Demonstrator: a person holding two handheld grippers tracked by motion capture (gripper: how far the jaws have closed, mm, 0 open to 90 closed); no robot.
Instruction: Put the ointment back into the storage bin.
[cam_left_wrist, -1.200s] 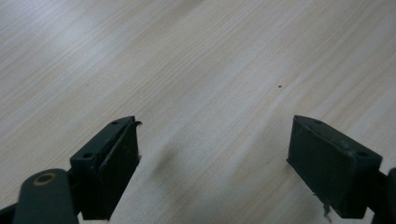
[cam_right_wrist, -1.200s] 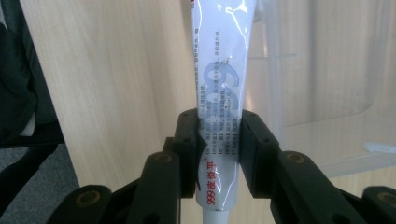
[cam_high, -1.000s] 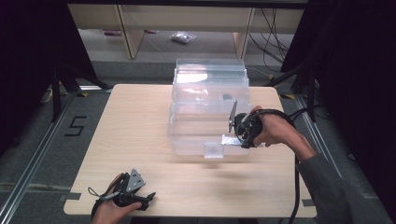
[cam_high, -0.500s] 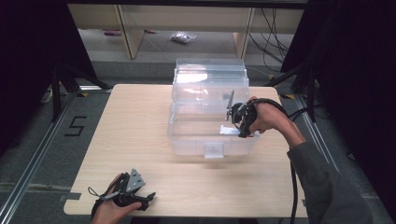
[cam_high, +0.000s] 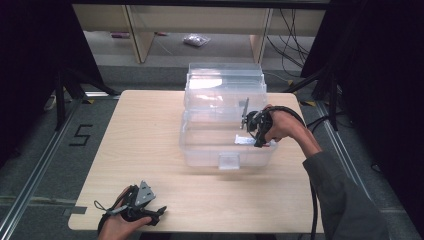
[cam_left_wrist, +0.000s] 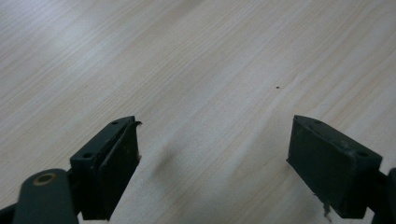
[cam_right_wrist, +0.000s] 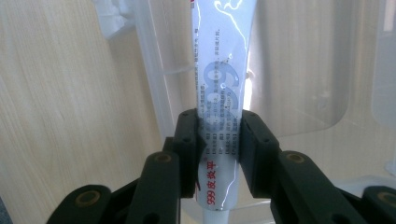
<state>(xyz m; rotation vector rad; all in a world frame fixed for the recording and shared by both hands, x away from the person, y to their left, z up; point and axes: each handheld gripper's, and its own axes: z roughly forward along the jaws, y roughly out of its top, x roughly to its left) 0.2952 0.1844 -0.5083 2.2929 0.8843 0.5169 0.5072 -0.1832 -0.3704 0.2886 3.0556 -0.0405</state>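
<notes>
I have the right gripper (cam_high: 248, 131) clamped across a white ointment tube (cam_right_wrist: 218, 116), its pads pressing the tube's printed sides, and I am holding it over the right part of the open clear plastic box (cam_high: 200, 150) that sits toward the far middle of the table (cam_high: 145, 130). In the high view the tube (cam_high: 246, 141) shows as a pale strip just inside the box's right wall, above the lower compartment. The left gripper (cam_left_wrist: 212, 163) rests near the table's near left corner, jaws standing apart with nothing but bare wood between them; in the high view I see it there in the hand (cam_high: 131, 207), well apart from the box. What worries me is the grip itself: the tube is soft and glossy, and the pads hold it low, near one end, so most of its length hangs beyond the jaws. A quick tilt could let it swing or slide out. If I let go too high, it could strike the box's rim or the raised lid (cam_high: 225, 80) and bounce onto the table. The clear walls are hard to judge from here, so I could also knock the box and shift it.
</notes>
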